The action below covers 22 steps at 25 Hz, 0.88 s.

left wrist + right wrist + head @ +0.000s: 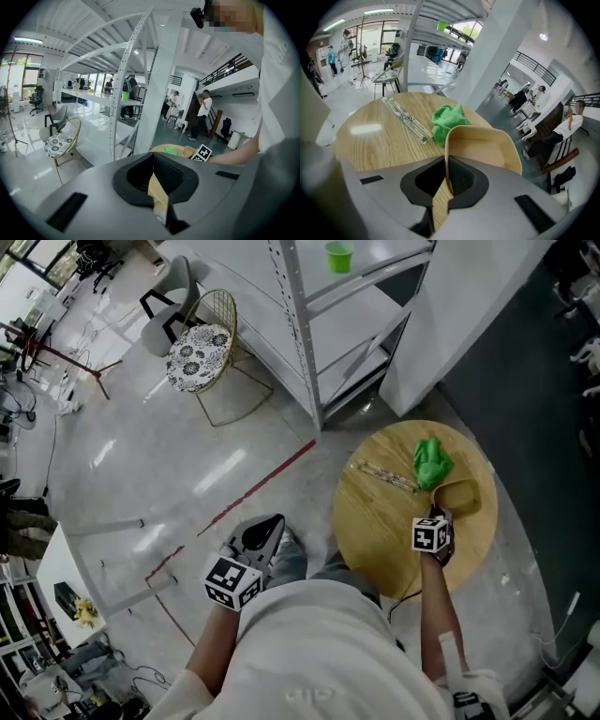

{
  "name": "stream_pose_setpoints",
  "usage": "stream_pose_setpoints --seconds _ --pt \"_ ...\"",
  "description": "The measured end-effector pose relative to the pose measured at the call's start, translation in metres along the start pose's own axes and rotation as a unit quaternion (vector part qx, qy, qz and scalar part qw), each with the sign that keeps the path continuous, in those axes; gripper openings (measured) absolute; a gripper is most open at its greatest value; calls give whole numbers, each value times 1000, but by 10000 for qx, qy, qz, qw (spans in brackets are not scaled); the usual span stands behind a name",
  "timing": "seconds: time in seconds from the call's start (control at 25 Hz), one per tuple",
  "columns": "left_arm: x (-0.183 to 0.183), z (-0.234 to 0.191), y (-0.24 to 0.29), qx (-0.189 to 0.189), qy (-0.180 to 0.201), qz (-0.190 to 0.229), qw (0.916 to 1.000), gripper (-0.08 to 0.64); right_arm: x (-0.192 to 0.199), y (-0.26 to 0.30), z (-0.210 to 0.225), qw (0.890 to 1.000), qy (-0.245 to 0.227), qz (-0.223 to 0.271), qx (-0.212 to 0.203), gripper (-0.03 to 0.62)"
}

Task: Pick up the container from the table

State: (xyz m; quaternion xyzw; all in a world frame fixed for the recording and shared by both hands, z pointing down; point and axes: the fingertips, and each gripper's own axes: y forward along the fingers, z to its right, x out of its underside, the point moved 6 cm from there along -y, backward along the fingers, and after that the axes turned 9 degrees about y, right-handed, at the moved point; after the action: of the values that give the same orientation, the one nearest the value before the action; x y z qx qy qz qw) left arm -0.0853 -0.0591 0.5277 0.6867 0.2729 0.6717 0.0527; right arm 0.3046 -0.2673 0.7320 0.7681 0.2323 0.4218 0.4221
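- Head view: a pale glossy floor with a white rack (309,334) at 12 o'clock and a chair (199,357) at 10. The round wooden table (375,521) sits at 4 o'clock.
- On the tabletop the container (459,495) lies at 3 o'clock, close to the rim. A green cloth (430,462) is at 12 and a clear strip (382,474) at 10.
- The right gripper (441,517) meets the container from its 7 o'clock side. So near the rim, a dropped container would likely go to the floor rather than back onto the wood.
- The left gripper (267,526) hangs over the floor at 8 o'clock, well apart from the table and too far off to steady anything.
- Left gripper view: its jaws are together with nothing between them. The table and cloth show small at 12 o'clock.
- Right gripper view: the jaws are pinched onto the container's thin near wall, one pad inside and one outside. The container looks empty and appears to rest on the table.
- The hold is on one wall only, off centre, so on lifting the far side may sag and the wall may slide out of the pads.
- The cloth sits just beside the container's 10 o'clock corner. I cannot tell whether they touch, and it might snag and drag along.
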Motion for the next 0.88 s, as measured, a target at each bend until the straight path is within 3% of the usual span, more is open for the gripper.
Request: stream_pose_setpoints --seconds 0.24,0.52,0.68,0.88 --pt "2 -20 -24 -127 -73 210 9997 17 -36 -37 -37 9989 -82 422 -211 40" --pt "1 -53 -49 -466 -189 582 9970 15 -99 -79 -104 9902 -158 1000 -957 38" --pt "-2 -74 -69 -707 -243 794 9940 15 -134 -104 -145 9795 -151 1365 -1471 38" --pt "-2 -96 -97 -1009 -303 1003 9894 15 -180 -154 -199 9576 -204 1875 -2178 38"
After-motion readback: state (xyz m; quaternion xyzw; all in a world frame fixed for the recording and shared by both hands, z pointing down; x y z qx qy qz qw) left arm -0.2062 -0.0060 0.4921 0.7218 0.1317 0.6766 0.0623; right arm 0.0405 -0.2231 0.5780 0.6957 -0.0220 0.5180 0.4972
